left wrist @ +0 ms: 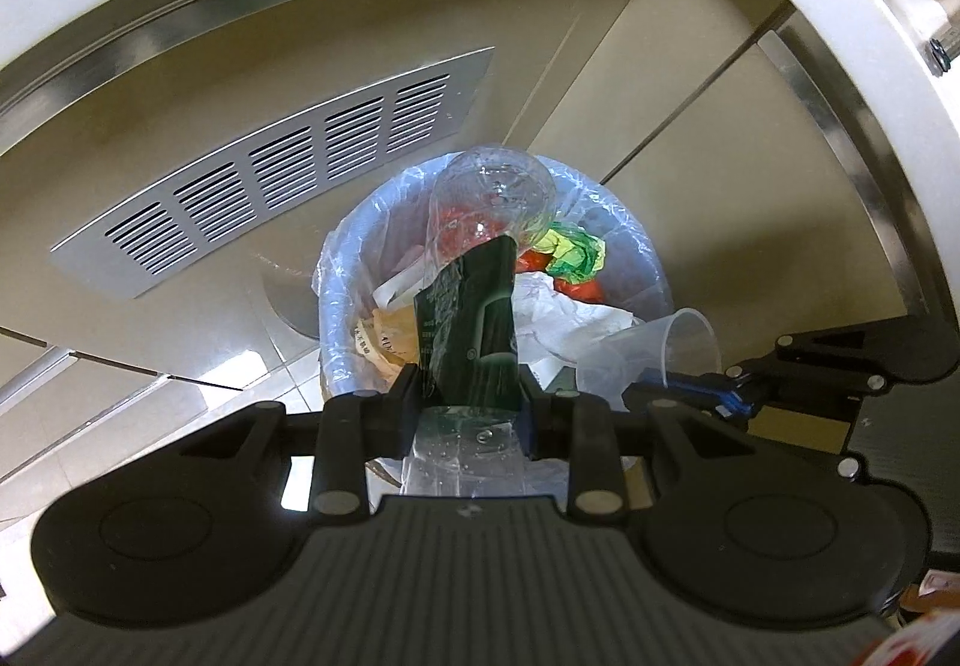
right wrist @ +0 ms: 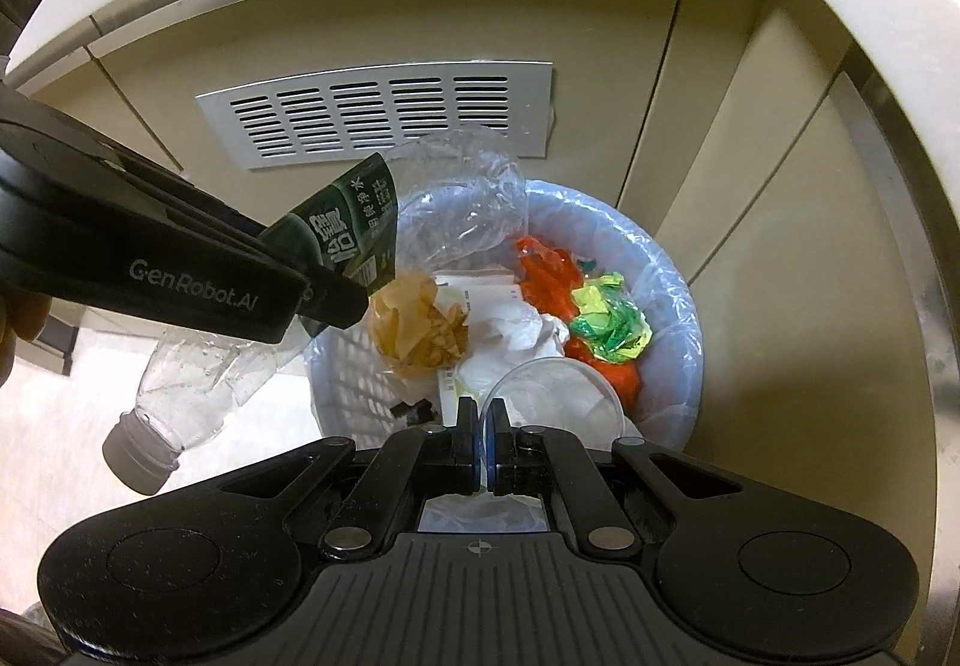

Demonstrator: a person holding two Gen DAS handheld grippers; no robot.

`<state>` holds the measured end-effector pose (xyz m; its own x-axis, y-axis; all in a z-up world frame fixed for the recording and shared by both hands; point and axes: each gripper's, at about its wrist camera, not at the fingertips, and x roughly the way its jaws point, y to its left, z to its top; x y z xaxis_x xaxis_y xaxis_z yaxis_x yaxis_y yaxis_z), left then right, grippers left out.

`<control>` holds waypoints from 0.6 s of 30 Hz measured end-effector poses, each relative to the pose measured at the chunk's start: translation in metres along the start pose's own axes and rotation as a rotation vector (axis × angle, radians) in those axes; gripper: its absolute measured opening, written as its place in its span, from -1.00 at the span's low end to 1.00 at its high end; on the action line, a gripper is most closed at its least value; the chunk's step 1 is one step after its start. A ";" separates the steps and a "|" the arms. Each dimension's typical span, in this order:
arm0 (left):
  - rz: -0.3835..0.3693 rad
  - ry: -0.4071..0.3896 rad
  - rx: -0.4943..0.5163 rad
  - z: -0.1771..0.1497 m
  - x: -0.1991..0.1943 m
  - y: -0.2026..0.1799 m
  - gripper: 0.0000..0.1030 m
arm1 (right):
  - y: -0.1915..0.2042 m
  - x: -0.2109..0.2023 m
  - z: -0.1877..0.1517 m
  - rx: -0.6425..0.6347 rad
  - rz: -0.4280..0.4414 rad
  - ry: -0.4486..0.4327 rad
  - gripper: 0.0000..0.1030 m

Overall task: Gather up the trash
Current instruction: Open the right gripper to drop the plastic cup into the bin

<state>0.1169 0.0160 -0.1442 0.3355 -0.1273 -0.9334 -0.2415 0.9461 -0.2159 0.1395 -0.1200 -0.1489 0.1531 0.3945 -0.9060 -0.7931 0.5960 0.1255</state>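
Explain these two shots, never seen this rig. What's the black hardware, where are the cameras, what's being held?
No robot arm here: a person carries a two-finger gripper in each hand, with a fisheye camera on each looking along the fingers. The left wrist view shows the left gripper shut on a crushed clear plastic bottle with a dark green label. The right wrist view shows the right gripper shut on the rim of a clear plastic cup. Both hang over a lined trash bin already holding crumpled paper and wrappers, in front of a cabinet vent.
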 end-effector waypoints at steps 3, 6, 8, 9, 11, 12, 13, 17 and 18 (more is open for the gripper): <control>0.001 0.000 -0.005 0.000 0.000 0.000 -0.45 | 0.000 0.002 0.001 0.002 0.000 0.002 -0.96; 0.000 0.000 -0.008 0.001 -0.001 0.000 -0.45 | 0.000 0.003 0.003 0.005 0.005 -0.005 -0.95; -0.001 0.000 -0.010 0.001 -0.002 0.001 -0.45 | 0.000 0.004 0.004 0.010 0.011 -0.018 -0.94; -0.002 0.000 -0.011 0.001 -0.002 0.001 -0.45 | 0.000 0.005 0.005 0.015 0.016 -0.016 -0.94; -0.002 0.000 -0.013 0.001 -0.002 0.003 -0.45 | -0.001 0.007 0.006 0.024 0.015 -0.011 -0.93; -0.002 0.001 -0.014 0.001 -0.002 0.003 -0.45 | -0.002 0.008 0.006 0.026 0.013 -0.012 -0.93; -0.002 0.001 -0.015 0.000 -0.002 0.004 -0.45 | -0.003 0.008 0.006 0.029 0.012 -0.011 -0.92; -0.001 0.002 -0.019 0.000 -0.002 0.005 -0.45 | -0.006 0.008 0.004 0.037 0.011 -0.008 -0.45; -0.001 0.003 -0.020 0.000 -0.002 0.005 -0.45 | -0.006 0.008 0.004 0.042 0.013 -0.010 -0.26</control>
<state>0.1150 0.0205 -0.1437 0.3331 -0.1293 -0.9340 -0.2594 0.9398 -0.2226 0.1478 -0.1182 -0.1550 0.1492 0.4089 -0.9003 -0.7694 0.6199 0.1540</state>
